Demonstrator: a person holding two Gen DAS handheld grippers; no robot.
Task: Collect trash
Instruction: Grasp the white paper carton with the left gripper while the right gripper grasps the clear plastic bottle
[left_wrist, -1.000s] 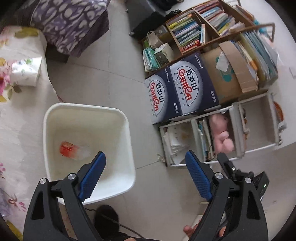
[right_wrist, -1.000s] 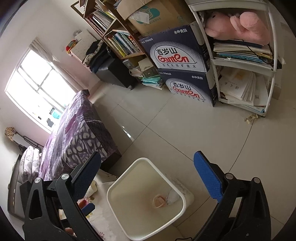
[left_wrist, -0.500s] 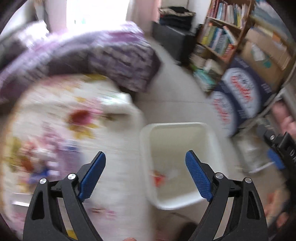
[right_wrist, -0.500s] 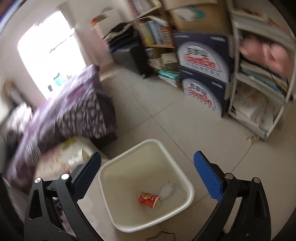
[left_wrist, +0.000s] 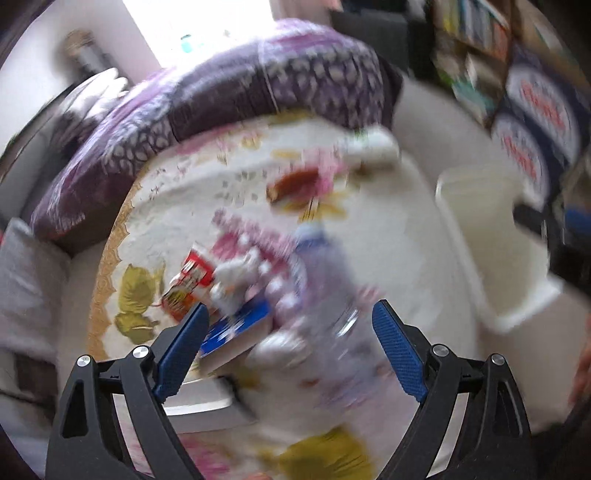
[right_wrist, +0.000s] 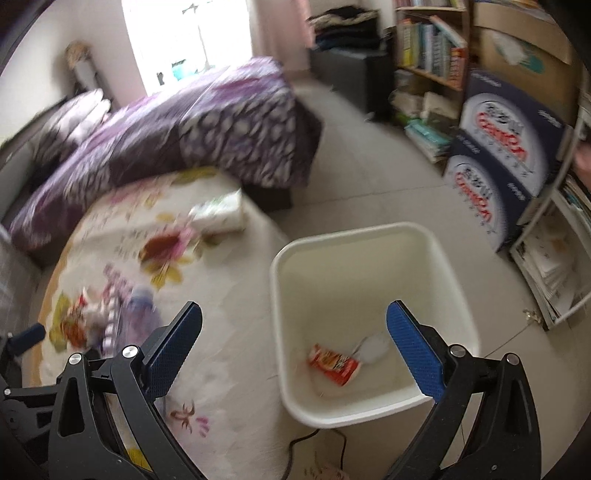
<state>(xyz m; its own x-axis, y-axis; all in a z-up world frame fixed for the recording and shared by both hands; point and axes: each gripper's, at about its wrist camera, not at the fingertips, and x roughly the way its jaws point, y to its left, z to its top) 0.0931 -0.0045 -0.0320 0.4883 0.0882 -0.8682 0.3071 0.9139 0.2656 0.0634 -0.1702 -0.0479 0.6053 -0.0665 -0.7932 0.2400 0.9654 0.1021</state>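
Over the floral bedspread (left_wrist: 388, 229), the left gripper (left_wrist: 291, 332) is now swinging away from the white bin (right_wrist: 369, 266), jaws wide and empty, toward a plastic bottle (left_wrist: 325, 280) and wrappers (left_wrist: 188, 284); next pickup is starting.

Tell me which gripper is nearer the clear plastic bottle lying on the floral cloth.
Left. The left gripper hangs open right over the bottle, which lies between its fingers. The right gripper, also open, is off to the side over the white bin.

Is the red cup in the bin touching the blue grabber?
Apart. The right wrist view shows the red cup on the bin floor, bare white between it and the right gripper.
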